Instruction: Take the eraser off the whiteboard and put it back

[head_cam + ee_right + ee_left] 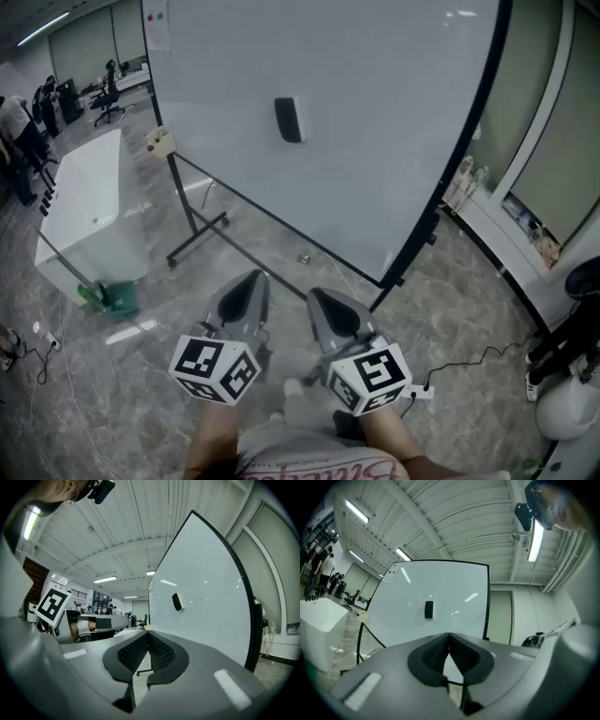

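1. Bright, even indoor light falls from long white fluorescent ceiling tubes (pixel 536 541), glowing hardest at one o'clock in the left gripper view.
2. The large glossy white whiteboard (pixel 375 141) catches small streaks of glare at twelve o'clock in the head view.
3. Both gripper views bulge like a fisheye, with black vignette at every corner and straight frames bowed.
4. The grey plastic left gripper (pixel 449 637), at six o'clock close to its lens, looks soft.
5. The polished grey marbled stone floor (pixel 141 272) shows only faint, diffuse shadows.
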